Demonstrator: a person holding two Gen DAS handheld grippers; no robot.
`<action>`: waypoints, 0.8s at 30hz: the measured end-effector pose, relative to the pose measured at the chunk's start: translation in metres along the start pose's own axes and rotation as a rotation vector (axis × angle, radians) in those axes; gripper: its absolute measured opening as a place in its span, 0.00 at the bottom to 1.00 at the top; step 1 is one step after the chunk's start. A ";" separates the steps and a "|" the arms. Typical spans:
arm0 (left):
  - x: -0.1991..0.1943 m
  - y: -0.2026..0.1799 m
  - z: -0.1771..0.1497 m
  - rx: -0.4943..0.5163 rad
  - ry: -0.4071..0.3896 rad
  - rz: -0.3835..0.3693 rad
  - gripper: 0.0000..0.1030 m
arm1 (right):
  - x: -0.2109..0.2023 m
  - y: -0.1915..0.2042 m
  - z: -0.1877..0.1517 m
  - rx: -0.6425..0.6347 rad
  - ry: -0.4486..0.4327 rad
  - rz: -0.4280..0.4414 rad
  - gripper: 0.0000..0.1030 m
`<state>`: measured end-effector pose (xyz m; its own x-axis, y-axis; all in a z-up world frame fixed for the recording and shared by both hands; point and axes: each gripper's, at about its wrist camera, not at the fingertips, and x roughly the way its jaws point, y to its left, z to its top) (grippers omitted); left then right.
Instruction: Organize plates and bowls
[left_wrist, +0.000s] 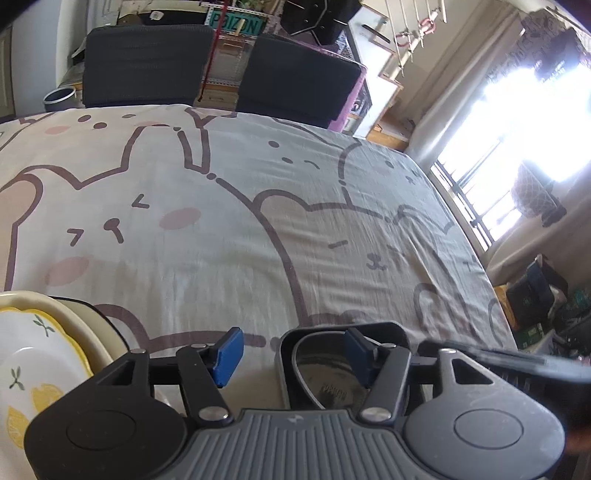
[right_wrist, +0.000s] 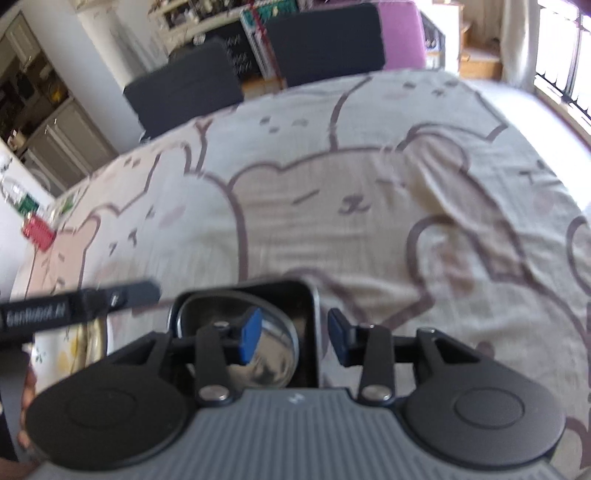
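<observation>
Left wrist view: the left hand-held gripper (left_wrist: 291, 354), black with blue pads, is seen with its jaws spread apart and nothing clamped between them. Its right pad lies over the rim of a dark square container with a shiny metal bowl inside (left_wrist: 325, 373), set on the bench; whether pad and rim touch cannot be told. A white scalloped plate with yellow lemon print (left_wrist: 29, 369) is stacked on a cream plate with a dark rim (left_wrist: 92, 321) at the lower left. The bench is covered by a pale cloth printed with cartoon bears and rabbits (left_wrist: 229, 236). Two dark chair backs (left_wrist: 147, 66) are placed at the far edge.

Right wrist view, blurred: the right hand-held gripper (right_wrist: 291, 334) is likewise spread wide, with the container's right wall between its pads, ungripped. The other gripper's black finger (right_wrist: 92, 299) is seen at the left.
</observation>
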<state>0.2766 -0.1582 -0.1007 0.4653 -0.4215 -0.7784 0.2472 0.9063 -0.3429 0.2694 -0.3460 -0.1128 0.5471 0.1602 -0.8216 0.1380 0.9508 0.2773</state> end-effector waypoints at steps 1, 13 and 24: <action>-0.001 0.000 -0.001 0.012 0.005 -0.003 0.52 | 0.000 -0.003 0.001 0.007 -0.008 0.003 0.43; 0.021 -0.008 -0.019 0.156 0.131 0.042 0.19 | 0.021 0.014 0.002 -0.107 0.038 -0.043 0.20; 0.029 -0.004 -0.024 0.150 0.165 0.033 0.19 | 0.043 0.017 -0.005 -0.209 0.137 -0.112 0.10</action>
<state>0.2683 -0.1735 -0.1347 0.3332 -0.3690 -0.8677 0.3637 0.8993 -0.2427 0.2910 -0.3220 -0.1462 0.4189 0.0721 -0.9052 0.0102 0.9964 0.0840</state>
